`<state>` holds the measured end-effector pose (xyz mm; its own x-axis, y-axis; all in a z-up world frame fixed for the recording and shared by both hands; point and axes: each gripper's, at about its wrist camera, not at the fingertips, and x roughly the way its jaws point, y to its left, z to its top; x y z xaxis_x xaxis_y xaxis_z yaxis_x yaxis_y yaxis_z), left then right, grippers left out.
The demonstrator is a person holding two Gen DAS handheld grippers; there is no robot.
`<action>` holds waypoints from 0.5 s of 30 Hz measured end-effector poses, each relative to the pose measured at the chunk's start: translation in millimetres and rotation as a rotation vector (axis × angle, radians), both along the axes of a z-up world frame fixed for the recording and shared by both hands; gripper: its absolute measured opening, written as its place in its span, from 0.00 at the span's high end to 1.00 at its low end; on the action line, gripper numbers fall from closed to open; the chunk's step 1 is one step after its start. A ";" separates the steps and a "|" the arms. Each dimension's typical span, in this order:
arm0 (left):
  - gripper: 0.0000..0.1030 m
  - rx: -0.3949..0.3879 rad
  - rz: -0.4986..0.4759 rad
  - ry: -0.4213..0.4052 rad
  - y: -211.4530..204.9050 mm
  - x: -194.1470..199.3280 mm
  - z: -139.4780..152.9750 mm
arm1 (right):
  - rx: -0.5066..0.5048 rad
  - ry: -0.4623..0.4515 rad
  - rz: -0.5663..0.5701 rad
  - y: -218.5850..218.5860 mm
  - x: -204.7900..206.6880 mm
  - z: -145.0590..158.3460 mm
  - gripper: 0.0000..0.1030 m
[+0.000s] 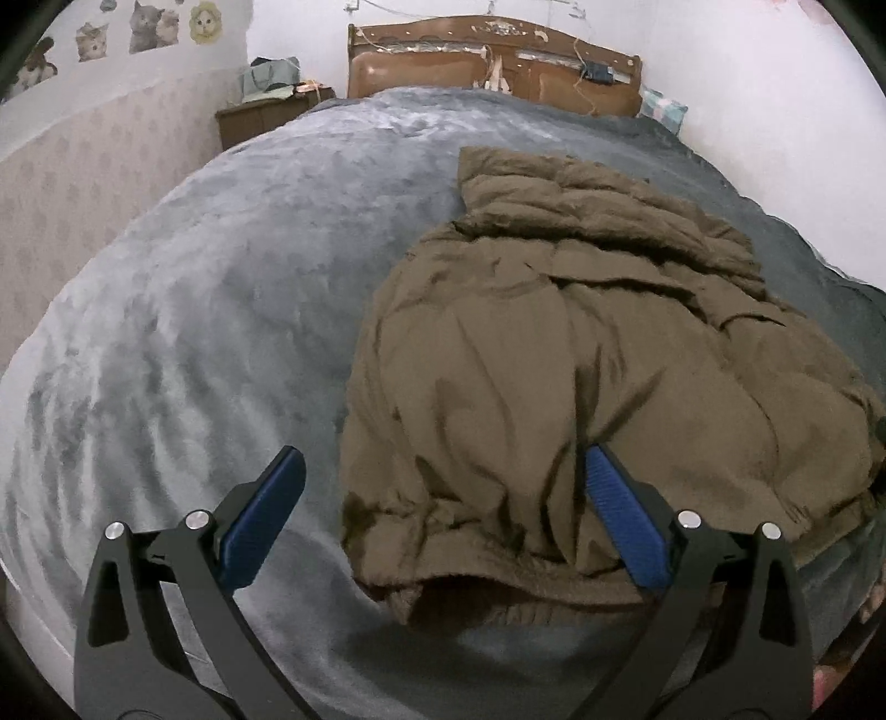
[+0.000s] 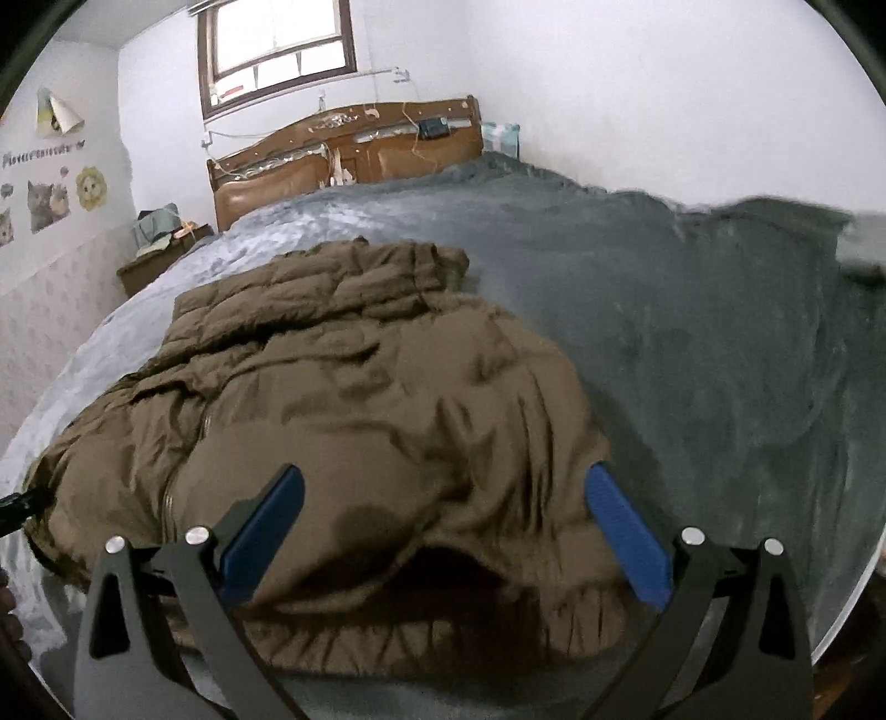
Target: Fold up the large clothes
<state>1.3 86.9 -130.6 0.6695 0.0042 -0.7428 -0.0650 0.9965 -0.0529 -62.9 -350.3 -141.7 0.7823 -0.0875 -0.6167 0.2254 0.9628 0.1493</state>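
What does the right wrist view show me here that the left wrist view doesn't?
Only the right wrist view shows the window above the headboard and the jacket's zipper running along its left part. Only the left wrist view shows the broad stretch of bare blanket left of the jacket. Both show the brown jacket lying on the bed, the headboard, the nightstand, and open jaws: left gripper, right gripper, neither gripping fabric.

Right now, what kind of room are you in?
A bedroom, most likely. A big bed with a grey blanket and wooden headboard fills it, a nightstand stands beside it, and a brown jacket lies on top.
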 end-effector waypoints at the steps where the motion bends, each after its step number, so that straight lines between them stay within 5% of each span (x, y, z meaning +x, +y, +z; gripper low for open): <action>1: 0.05 -0.004 -0.009 0.001 -0.8 -0.8 -1.9 | -0.006 0.007 -0.008 -0.3 -2.2 -2.8 0.02; 15: 0.12 -0.009 -0.038 0.028 2.7 5.8 -19.4 | 0.012 0.027 -0.051 -8.9 -12.6 -14.3 0.02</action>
